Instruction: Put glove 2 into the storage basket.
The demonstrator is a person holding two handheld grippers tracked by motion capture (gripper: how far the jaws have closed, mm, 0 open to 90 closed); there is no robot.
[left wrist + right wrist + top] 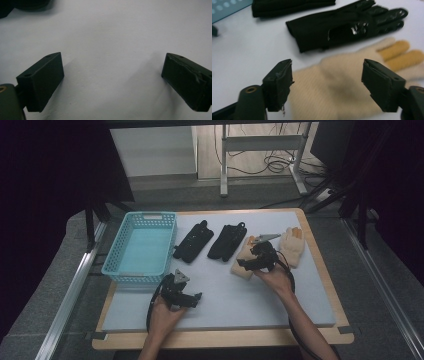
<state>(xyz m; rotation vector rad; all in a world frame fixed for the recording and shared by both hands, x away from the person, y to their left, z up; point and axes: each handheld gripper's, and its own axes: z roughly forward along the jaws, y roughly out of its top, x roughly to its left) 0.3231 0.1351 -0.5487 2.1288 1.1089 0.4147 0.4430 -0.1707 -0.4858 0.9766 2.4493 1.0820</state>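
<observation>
Two black gloves (190,241) (227,241) and two cream gloves with orange fingertips (241,269) (292,245) lie in a row on the white mat (225,295). My right gripper (246,264) hovers over the left cream glove. In the right gripper view its jaws stand wide, one on each side of that cream glove (332,87), and the pads do not press on it. The nearer black glove (342,27) lies just beyond. My left gripper (197,296) rests low at the front left. It (112,72) is open over bare mat, with nothing between its jaws.
A light blue plastic basket (141,215) stands at the mat's left, its corner (227,8) seen past the second black glove (287,6). The wooden table edge (225,338) runs along the front. Metal rails flank the table.
</observation>
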